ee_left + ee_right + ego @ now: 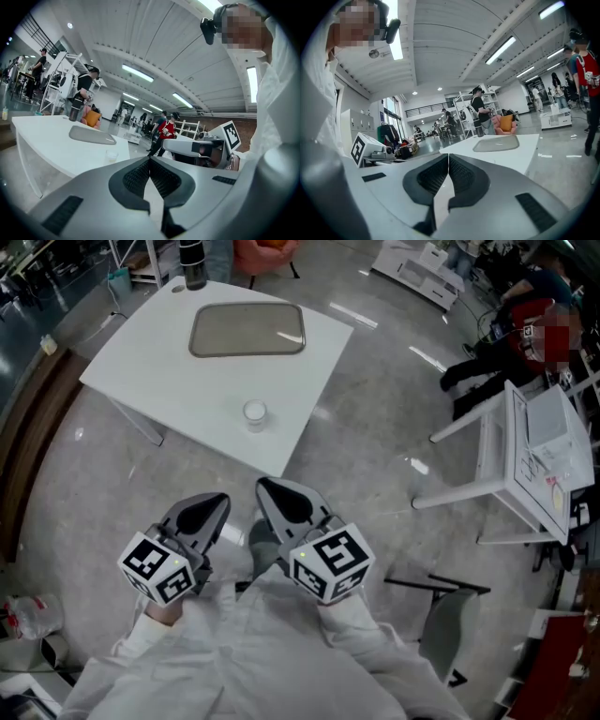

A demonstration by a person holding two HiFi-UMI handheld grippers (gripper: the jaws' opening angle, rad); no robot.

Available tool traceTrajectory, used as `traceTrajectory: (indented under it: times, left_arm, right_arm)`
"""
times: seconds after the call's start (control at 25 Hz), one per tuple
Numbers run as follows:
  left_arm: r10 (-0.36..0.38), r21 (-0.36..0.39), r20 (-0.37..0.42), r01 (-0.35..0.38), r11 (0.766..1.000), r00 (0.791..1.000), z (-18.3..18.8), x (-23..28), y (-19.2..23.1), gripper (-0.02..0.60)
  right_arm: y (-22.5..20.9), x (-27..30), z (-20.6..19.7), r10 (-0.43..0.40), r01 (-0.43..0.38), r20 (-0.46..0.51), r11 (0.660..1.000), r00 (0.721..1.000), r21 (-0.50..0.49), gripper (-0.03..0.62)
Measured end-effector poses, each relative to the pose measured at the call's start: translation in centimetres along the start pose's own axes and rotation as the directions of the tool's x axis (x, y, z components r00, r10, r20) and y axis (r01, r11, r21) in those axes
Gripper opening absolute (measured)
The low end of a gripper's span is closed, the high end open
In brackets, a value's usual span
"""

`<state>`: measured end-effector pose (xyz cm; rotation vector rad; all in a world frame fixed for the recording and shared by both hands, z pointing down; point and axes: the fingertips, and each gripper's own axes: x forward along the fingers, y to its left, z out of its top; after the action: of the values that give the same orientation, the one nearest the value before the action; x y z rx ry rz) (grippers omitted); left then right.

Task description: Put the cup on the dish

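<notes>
A small clear cup [255, 413] stands near the front edge of the white table [150, 381]; in the left gripper view the cup [111, 155] sits just beyond the jaws. The dish, a flat grey tray [247, 330], lies farther back on the table, also seen as the dish [91, 135] and the dish [496, 143]. Both grippers are held close to my chest, short of the table, apart from the cup. My left gripper [221, 500] is shut and empty, as its own view of the gripper [150, 159] shows. My right gripper [263, 487] is shut with nothing in it [448, 156].
A black bottle [192, 263] stands at the table's far edge behind the dish. A white wheeled rack [534, 460] stands to the right, with a person [511, 329] seated beyond it. A dark chair base [441, 589] is on the floor at my right. Several people stand in the background.
</notes>
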<state>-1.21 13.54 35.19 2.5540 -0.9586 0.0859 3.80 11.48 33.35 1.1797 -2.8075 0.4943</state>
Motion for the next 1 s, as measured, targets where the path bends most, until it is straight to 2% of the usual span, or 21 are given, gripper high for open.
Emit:
traceTrajectory:
  times: [0.48, 0.72, 1.0]
  left_arm:
    - [0.073, -0.013, 0.049, -0.073, 0.997, 0.996, 7.2, 9.2, 9.1, 0.009]
    - [0.120, -0.046, 0.051, -0.118, 0.992, 0.991, 7.8, 11.8, 12.5, 0.009]
    - [0.120, -0.053, 0.040, -0.118, 0.992, 0.992, 7.9, 13.9, 13.2, 0.009]
  right_arm:
    - [-9.7, 9.5, 5.0, 0.080, -0.081, -0.064, 0.997, 0.995, -0.013, 0.014]
    - [-12.4, 12.4, 6.4, 0.118, -0.121, -0.055, 0.991, 0.991, -0.055, 0.014]
    - [-14.5, 13.4, 6.0, 0.116, -0.120, -0.079, 0.992, 0.990, -0.044, 0.014]
